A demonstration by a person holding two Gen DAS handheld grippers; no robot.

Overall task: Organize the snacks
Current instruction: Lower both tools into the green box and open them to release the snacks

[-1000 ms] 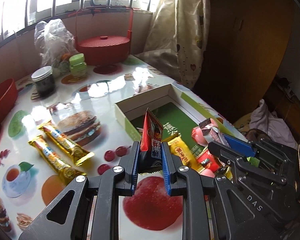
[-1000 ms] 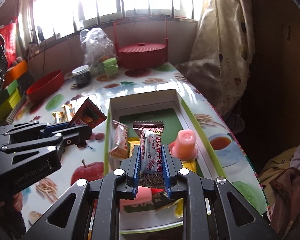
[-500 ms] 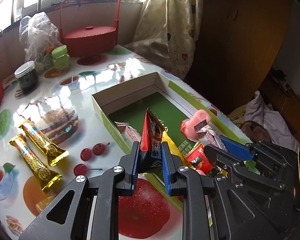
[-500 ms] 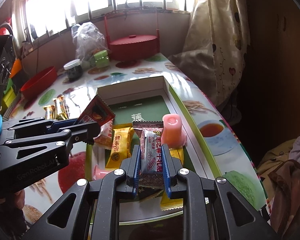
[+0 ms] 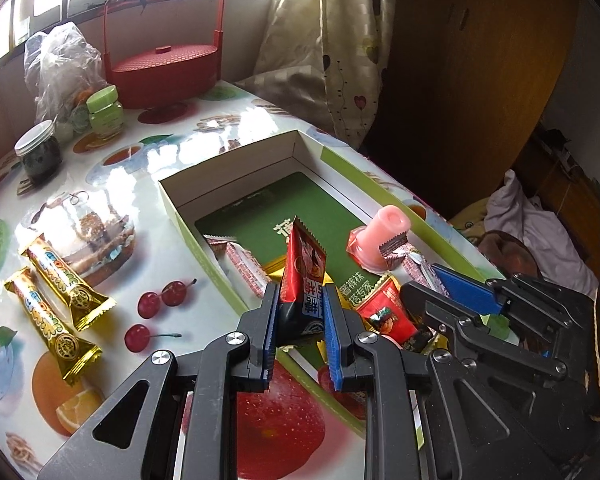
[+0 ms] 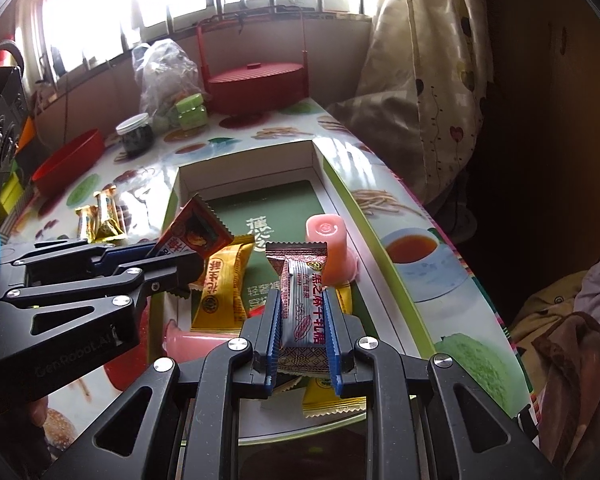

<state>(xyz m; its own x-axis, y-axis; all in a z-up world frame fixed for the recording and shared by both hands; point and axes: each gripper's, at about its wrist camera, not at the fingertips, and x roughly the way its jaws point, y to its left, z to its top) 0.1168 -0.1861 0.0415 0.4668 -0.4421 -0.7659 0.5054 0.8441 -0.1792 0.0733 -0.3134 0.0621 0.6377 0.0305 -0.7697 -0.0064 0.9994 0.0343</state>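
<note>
My left gripper [image 5: 300, 300] is shut on a red and black snack packet [image 5: 304, 268], held upright over the near left corner of the open green and white box [image 5: 236, 160]. My right gripper [image 6: 302, 304] is shut on a silver and maroon candy bar [image 6: 300, 280] above the box's near end. Each gripper shows in the other's view: the right gripper [image 5: 440, 276] beside the left one, the left gripper [image 6: 180, 256] with its red packet [image 6: 198, 230]. Inside the box lie a pink jelly cup [image 6: 326, 248], a yellow packet [image 6: 220, 280] and other wrapped snacks.
Two gold wrapped bars [image 5: 56, 292] lie on the printed tablecloth left of the box. At the far end stand a red lidded basket [image 5: 162, 68], a dark jar [image 5: 40, 152], a green jar [image 5: 104, 110], a plastic bag [image 5: 60, 64] and a red bowl [image 6: 70, 162]. Curtain and dark floor lie right.
Both grippers have shifted forward and slightly down over the box, still holding their snacks. The box and its contents now sit closer under the fingers.
</note>
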